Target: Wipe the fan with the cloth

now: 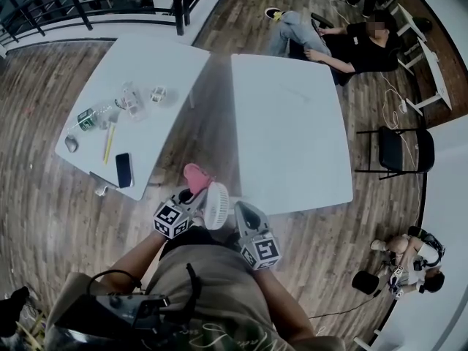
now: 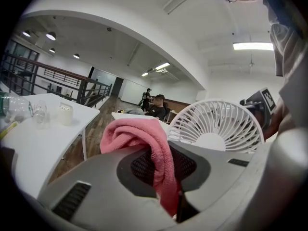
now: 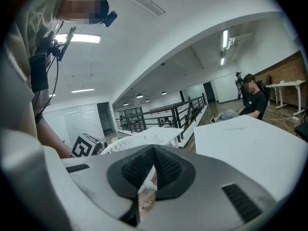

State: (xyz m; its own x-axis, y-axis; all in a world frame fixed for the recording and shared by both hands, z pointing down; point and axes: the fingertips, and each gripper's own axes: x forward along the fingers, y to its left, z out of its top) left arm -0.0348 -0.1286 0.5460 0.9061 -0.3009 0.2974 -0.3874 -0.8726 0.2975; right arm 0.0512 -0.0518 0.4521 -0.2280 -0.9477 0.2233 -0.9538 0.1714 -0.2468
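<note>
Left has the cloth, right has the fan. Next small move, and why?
Probably ease the left gripper sideways so the pink cloth meets the fan grille. The cloth is clamped in its jaws and bunched just beside the grille, seemingly not yet on it; the right gripper appears shut on the fan, holding it up.

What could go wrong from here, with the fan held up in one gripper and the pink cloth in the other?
1. The fan seems to hang over the wooden floor, pinched only by a thin part in the shut right gripper; wiping pressure could twist it loose and drop it.
2. The cloth bunches loosely out of the left gripper; a fold might snag in the fan's grille slats.
</note>
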